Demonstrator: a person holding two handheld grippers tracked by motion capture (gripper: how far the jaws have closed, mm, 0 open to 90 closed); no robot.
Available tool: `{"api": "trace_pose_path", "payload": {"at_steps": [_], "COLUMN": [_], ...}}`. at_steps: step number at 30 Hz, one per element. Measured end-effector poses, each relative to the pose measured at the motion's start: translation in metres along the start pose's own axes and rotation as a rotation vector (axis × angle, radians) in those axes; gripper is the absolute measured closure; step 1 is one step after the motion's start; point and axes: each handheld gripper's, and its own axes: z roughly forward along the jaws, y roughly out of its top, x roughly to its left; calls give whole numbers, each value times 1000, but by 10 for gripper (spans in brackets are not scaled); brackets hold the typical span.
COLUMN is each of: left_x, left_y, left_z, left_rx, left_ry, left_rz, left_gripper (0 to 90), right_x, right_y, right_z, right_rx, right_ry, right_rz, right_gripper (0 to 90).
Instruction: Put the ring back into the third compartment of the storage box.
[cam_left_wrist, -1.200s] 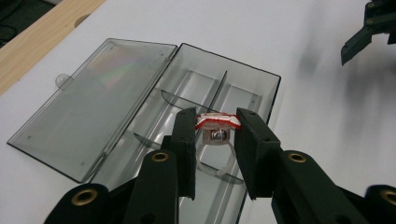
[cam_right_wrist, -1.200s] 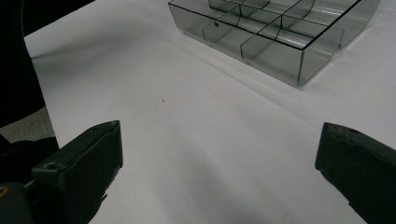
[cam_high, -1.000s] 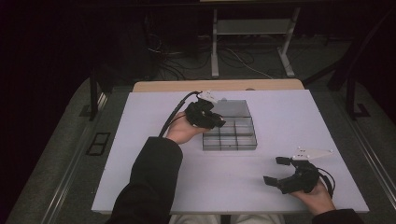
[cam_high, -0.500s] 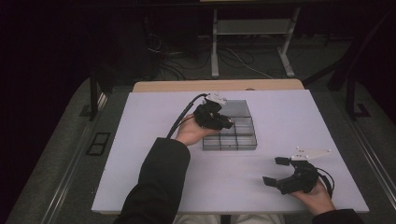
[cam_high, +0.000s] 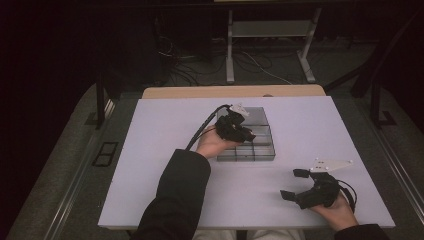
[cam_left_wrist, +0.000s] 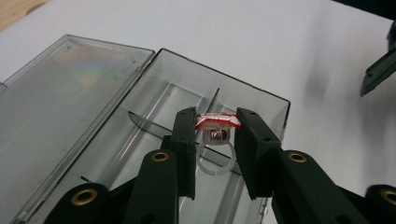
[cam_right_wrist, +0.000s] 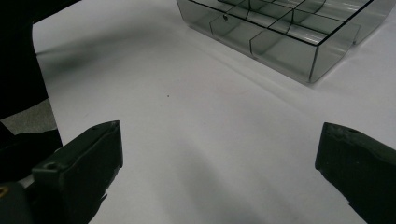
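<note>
Left gripper view: left gripper clenched on a small clear plastic ring with a red-edged top, pinched at the top plate, band hanging free below between the jaws. Held over the open compartment box of smoky clear plastic, above a cell near its far corner; lid folded flat beside it. Whether touching the cell floor: cannot tell.

Judged by look: very light, stiff, thin-walled, likely brittle at the open band; smooth and slippery, so prone to twist or pop out under a hard squeeze. Best held as now, across the flat sides of the top plate, not on the round band. Gentle release close to the cell floor advised, since so light a piece may bounce or cling to a jaw pad.

High view: left gripper above the box at mid-desk; right gripper released, jaws wide apart, resting low near the desk's near right edge, well apart from the box.
</note>
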Motion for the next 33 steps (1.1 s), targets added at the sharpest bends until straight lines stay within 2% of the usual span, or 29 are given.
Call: {"api": "trace_pose_path", "payload": {"at_steps": [3, 7, 8, 10, 11, 12, 15, 19, 21, 22, 33], "left_x": [2, 3, 5, 3, 3, 2, 3, 0, 1, 0, -2], "left_y": [-1, -4, -4, -4, -4, -4, -2, -1, 0, 0, 7], "left_z": [4, 11, 13, 16, 17, 18, 22, 27, 30, 31, 47], "left_rx": [0, 5, 9, -1, -2, -3, 17, 21, 36, 38, 74], "left_ry": [3, 8, 9, 8, 9, 8, 4, -1, -7, -6, 5], "left_rz": [-7, -40, -22, -54, -42, -52, -27, -38, -23, -35, -26], "left_gripper": [682, 682, 682, 681, 682, 682, 681, 681, 681, 681, 675], "right_x": [0, 0, 0, 0, 0, 0, 0, 0, 0, 1, 1], "right_y": [0, 0, 0, 0, 0, 1, 1, 1, 1, 1, 2], "right_z": [0, 1, 1, 1, 1, 1, 1, 1, 1, 1, 2], "right_rx": [0, 1, 1, 3, 3, 4, 2, -1, -2, -2, -9], "right_ry": [1, 1, 1, 2, 3, 4, 7, 8, 9, 9, 11], "right_rz": [0, -1, -2, -3, -4, -4, -5, -1, -1, 1, -4], "right_gripper": [7, 7, 7, 7, 7, 7, 7, 7, 7, 7, 7]}}
